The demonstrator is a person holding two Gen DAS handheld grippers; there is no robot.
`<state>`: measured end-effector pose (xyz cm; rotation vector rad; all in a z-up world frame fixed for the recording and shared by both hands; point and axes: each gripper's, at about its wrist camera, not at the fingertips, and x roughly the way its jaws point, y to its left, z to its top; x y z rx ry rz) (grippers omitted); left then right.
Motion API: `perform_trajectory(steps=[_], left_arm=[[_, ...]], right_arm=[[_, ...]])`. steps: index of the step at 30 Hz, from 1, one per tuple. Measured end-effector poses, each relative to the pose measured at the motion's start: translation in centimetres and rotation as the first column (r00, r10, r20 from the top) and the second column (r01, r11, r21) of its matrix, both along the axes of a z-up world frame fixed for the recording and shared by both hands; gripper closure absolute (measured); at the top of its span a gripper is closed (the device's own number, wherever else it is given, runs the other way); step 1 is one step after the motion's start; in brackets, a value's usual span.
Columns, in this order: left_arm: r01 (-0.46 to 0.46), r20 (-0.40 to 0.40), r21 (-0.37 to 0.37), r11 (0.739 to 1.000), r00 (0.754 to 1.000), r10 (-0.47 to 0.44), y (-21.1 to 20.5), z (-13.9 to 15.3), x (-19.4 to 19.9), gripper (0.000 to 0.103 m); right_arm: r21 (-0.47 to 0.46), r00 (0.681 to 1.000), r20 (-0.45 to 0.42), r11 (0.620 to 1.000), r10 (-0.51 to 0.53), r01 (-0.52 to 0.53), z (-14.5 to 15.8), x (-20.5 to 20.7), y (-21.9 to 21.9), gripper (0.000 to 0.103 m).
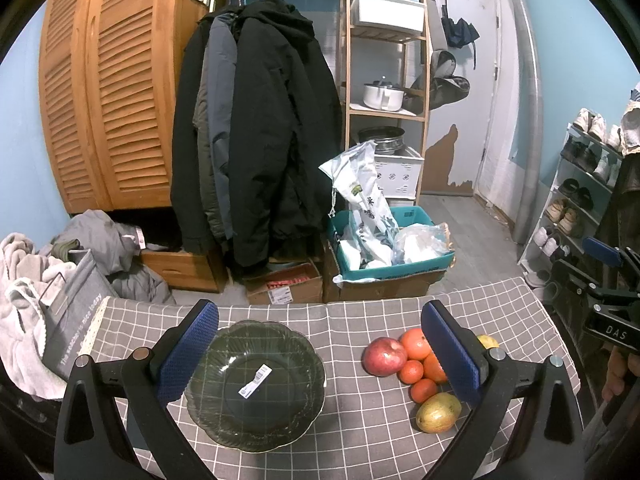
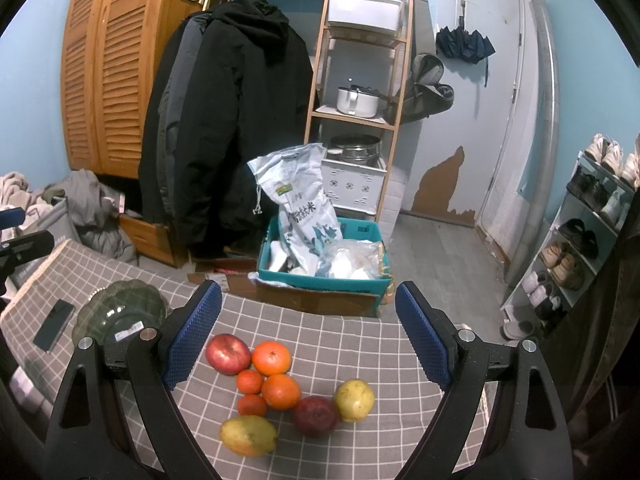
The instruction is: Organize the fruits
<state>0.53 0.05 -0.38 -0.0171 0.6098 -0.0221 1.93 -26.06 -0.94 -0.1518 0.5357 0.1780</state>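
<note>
Item: fruit pile [image 2: 280,392], loose on the checked cloth right of the empty glass bowl [image 1: 256,384]; both my grippers, left [image 1: 320,356] and right [image 2: 308,340], gape empty, so I'd close gently around one outer fruit, then carry it left into the bowl.

Blue walls, louvred wooden wardrobe [image 1: 108,92] — bamboo shelf [image 2: 360,80], grey floor [image 2: 436,248].
</note>
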Motion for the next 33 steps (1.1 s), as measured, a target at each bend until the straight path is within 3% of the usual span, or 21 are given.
perform_trajectory(steps=[33], left_arm=[[-0.003, 0.0, -0.003, 1.0, 1.0, 0.003, 0.25, 0.15, 0.08, 0.001]], right_arm=[[0.002, 1.0, 0.0, 1.0, -0.006, 0.006, 0.02, -0.05, -0.19, 0.016]])
